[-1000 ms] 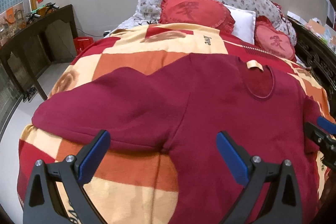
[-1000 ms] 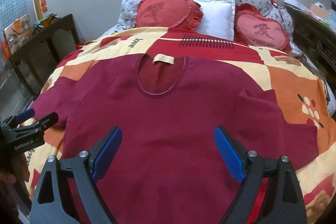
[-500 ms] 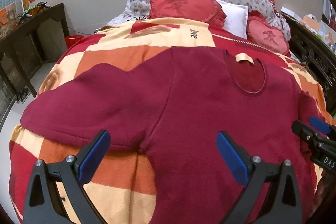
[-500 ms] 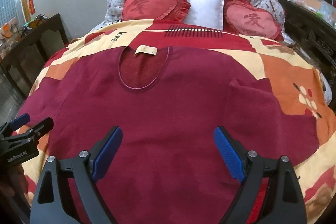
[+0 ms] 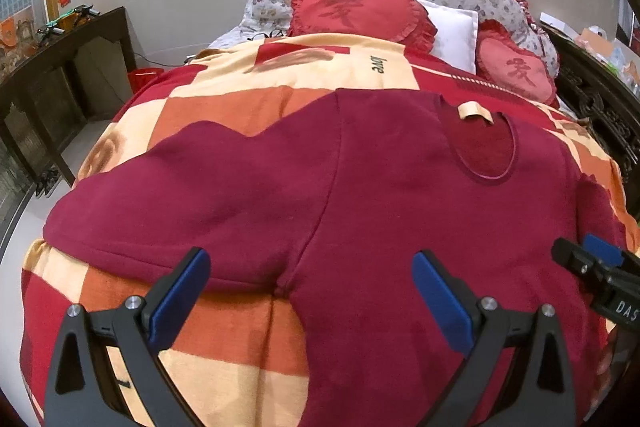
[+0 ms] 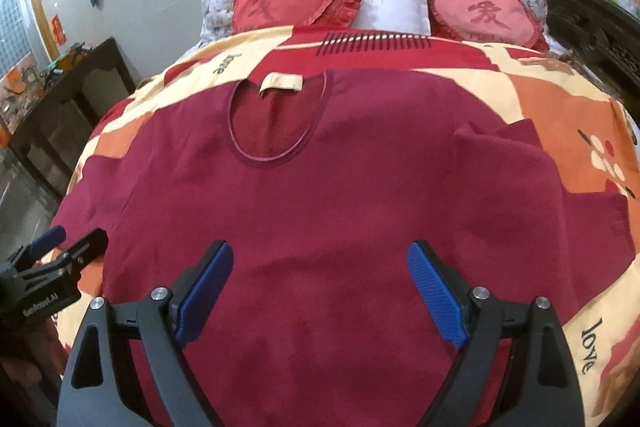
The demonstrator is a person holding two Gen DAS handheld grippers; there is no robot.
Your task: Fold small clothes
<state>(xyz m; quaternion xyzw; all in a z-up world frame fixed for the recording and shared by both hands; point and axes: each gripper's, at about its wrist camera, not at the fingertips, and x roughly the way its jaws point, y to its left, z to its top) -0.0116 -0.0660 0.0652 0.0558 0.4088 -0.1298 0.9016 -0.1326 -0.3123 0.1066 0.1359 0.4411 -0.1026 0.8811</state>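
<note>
Two claws hang over a dark red sweater that lies flat on the bed's patterned blanket, neckline toward the pillows. Left claw has its jaws spread wide over the sleeve's armpit, holding nothing. Right claw is also wide apart, empty, above the sweater's body.

Shirt: maroon cloth, matt, soft fleecy nap; cream woven label at neck. Blanket: plush printed cloth, matt. Cushions: red cloth, ruffled edges. Left tool, right tool: black matt plastic arms, blue textured pads, bright metal screws. Side cabinet: dark wood, dull sheen.
</note>
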